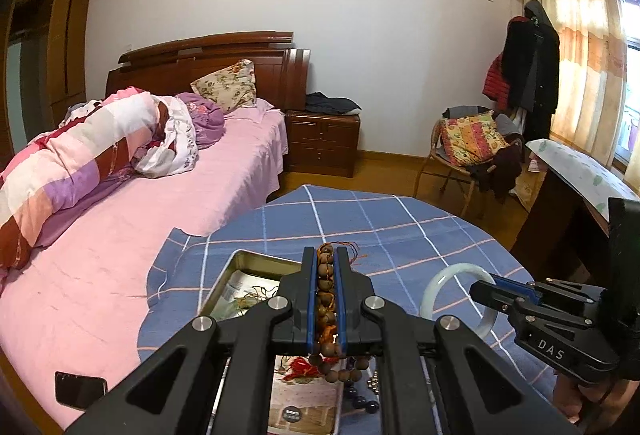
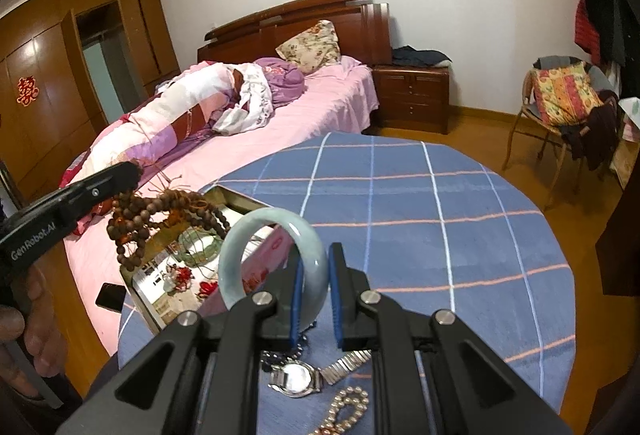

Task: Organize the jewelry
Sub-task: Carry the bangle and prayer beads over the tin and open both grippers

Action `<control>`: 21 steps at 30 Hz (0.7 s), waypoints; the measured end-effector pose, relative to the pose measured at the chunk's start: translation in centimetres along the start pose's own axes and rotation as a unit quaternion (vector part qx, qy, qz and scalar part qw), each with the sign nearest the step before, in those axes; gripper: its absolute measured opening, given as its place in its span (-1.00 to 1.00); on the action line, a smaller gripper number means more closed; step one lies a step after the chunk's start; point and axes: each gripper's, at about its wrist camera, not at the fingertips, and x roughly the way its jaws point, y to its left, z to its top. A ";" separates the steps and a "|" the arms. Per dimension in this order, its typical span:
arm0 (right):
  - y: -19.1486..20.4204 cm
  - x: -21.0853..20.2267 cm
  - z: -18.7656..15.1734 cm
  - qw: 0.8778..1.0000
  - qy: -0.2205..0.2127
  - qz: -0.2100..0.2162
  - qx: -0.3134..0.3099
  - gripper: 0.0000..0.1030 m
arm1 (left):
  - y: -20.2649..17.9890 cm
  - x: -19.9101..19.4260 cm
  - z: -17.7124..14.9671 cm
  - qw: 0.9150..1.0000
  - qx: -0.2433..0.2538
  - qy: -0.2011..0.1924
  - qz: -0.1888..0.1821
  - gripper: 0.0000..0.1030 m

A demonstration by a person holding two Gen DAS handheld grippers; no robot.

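Note:
My left gripper [image 1: 325, 255] is shut on a long string of brown wooden beads [image 1: 325, 295], which runs between its blue pads and hangs in loops below. The right wrist view shows those beads [image 2: 160, 211] dangling from the left gripper [image 2: 130, 175] above an open metal tin [image 2: 140, 301]. My right gripper [image 2: 318, 255] is shut on a pale green jade bangle [image 2: 272, 217], holding it upright just right of the tin. From the left wrist view the bangle [image 1: 434, 281] sticks out of the right gripper [image 1: 482, 289] beside the tin [image 1: 240, 255].
A round table with a blue plaid cloth [image 2: 400, 215] carries a steel watch [image 2: 296, 375], a pearl bracelet [image 2: 348, 407] and dark beads [image 1: 364, 403]. The tin holds a green bracelet [image 2: 200, 247] and red trinkets. A pink bed [image 1: 120, 255] with a phone [image 1: 80, 389] lies to the left.

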 end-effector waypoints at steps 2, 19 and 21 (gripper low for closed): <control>0.5 0.3 0.2 1.000 0.001 0.002 -0.005 -0.71 | 0.4 -0.1 0.0 1.000 -0.003 0.000 0.004 -0.87; 5.2 2.9 1.5 0.998 0.017 0.022 -0.054 -0.71 | 5.3 -0.4 -0.2 0.998 -0.039 -0.004 0.050 -0.87; 5.9 3.2 1.5 0.998 0.020 0.026 -0.060 -0.71 | 5.8 -0.3 -0.4 0.997 -0.041 -0.002 0.058 -0.87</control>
